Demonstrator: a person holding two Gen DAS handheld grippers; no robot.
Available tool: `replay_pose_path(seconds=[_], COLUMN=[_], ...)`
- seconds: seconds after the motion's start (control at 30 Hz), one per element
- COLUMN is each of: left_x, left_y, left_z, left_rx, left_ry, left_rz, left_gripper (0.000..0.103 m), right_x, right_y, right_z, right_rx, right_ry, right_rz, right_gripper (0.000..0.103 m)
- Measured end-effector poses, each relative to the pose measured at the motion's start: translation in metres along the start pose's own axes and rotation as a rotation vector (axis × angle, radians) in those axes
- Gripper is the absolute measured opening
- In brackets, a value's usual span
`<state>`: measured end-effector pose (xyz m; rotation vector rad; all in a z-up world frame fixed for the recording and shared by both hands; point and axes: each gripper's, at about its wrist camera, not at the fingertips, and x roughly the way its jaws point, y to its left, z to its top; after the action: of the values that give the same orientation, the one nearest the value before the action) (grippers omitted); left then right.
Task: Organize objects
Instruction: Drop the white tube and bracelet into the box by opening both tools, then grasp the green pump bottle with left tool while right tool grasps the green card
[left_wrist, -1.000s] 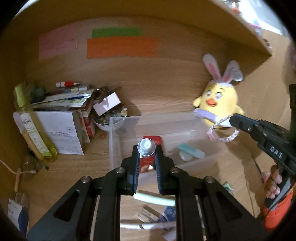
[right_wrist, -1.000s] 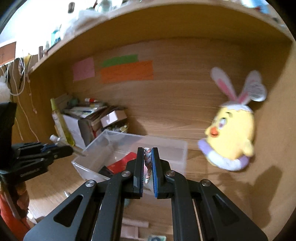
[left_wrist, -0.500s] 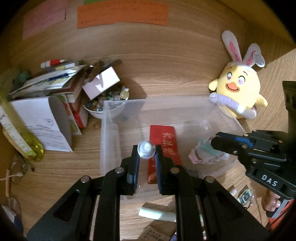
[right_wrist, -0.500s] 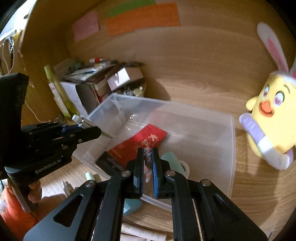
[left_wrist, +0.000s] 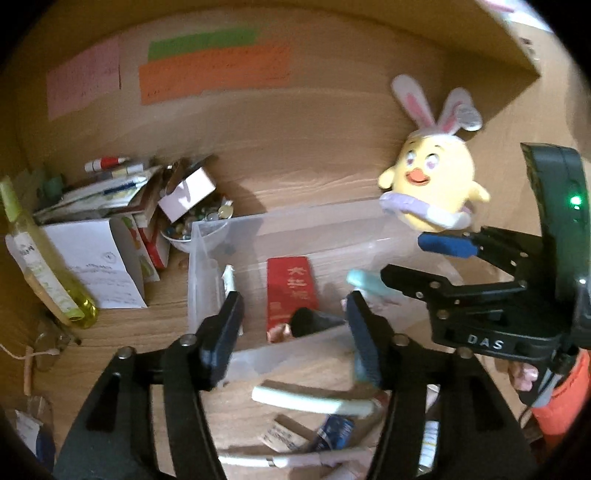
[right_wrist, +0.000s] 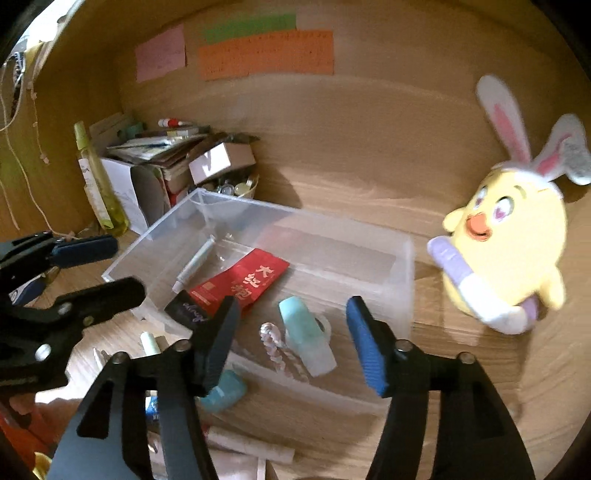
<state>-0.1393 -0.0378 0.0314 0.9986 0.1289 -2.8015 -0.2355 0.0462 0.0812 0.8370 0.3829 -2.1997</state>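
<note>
Over at the left end of the desk, the tall yellow bottle (left_wrist: 44, 266) stood upright by the paper stack (left_wrist: 103, 206), and the bowl of small bits (right_wrist: 236, 190) sat touching the back-left corner of the clear bin (left_wrist: 207, 266). An elbow swing there could've knocked that bottle right over.

The left gripper (left_wrist: 293, 325) hung spread wide with nothing in it, over the bin's front wall. The thin tube (right_wrist: 194, 264) lay inside along the bin's left wall, next to the red packet (right_wrist: 240, 282). The black item (right_wrist: 186, 312) seemed propped at the front edge, so it might've slid out if bumped.

The right gripper (right_wrist: 291, 332) was just as wide and empty, over the bin's front-right part, where the braided loop (right_wrist: 277, 349) lay touching the mint-green item (right_wrist: 306, 338).

Loose stuff was left on the desk in front of the bin, like the pale stick (left_wrist: 314, 400). Both grippers were close together, so going for it at once risked a clash. The chick plush (right_wrist: 506, 254) sat just beside the bin's right wall and could've toppled.
</note>
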Motion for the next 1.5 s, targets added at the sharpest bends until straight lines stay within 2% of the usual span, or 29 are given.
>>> replay_pose_path(seconds=[0.03, 0.07, 0.13, 0.37, 0.67, 0.77, 0.83, 0.97, 1.13, 1.27, 1.43, 1.5], left_x=[-0.007, -0.012, -0.024, -0.042, -0.027, -0.019, -0.014, -0.005, 0.009, 0.013, 0.007, 0.003], left_y=[-0.003, -0.006, -0.013, -0.041, -0.069, -0.08, -0.089, -0.103, -0.104, -0.099, -0.091, -0.087], left_z=[-0.003, -0.005, -0.012, -0.045, -0.086, -0.097, -0.104, -0.114, -0.118, -0.123, -0.125, -0.124], left_rx=[0.002, 0.005, 0.02, 0.065, 0.049, 0.062, 0.082, 0.11, 0.095, 0.047, 0.023, 0.016], left_ry=[-0.017, -0.03, -0.049, -0.037, 0.049, 0.085, 0.112, 0.14, 0.173, 0.177, 0.154, 0.139], left_rz=[0.002, 0.003, 0.004, -0.042, -0.156, -0.202, -0.229, -0.243, -0.247, -0.277, -0.275, -0.272], left_gripper=[0.08, 0.084, 0.092, 0.093, 0.093, 0.084, 0.07, 0.062, 0.042, 0.041, 0.041, 0.041], right_x=[-0.005, -0.014, -0.026, -0.06, -0.071, -0.07, -0.068, -0.063, -0.054, -0.039, -0.024, -0.02], right_y=[0.0, -0.002, -0.005, -0.02, -0.039, -0.043, -0.045, -0.045, -0.034, -0.022, -0.015, -0.015], right_z=[-0.001, -0.004, -0.01, -0.046, -0.104, -0.12, -0.128, -0.142, -0.14, -0.136, -0.131, -0.129], right_rx=[-0.003, -0.002, -0.001, 0.019, 0.085, 0.103, 0.122, 0.143, 0.101, 0.054, 0.036, 0.037], right_ry=[-0.011, -0.027, -0.049, -0.073, -0.01, 0.019, 0.043, 0.07, 0.097, 0.138, 0.173, 0.185], right_rz=[-0.006, -0.018, -0.033, -0.091, -0.114, -0.101, -0.088, -0.062, -0.069, -0.067, -0.057, -0.044], right_gripper=[0.064, 0.069, 0.074, 0.079, 0.079, 0.079, 0.079, 0.078, 0.073, 0.057, 0.047, 0.039])
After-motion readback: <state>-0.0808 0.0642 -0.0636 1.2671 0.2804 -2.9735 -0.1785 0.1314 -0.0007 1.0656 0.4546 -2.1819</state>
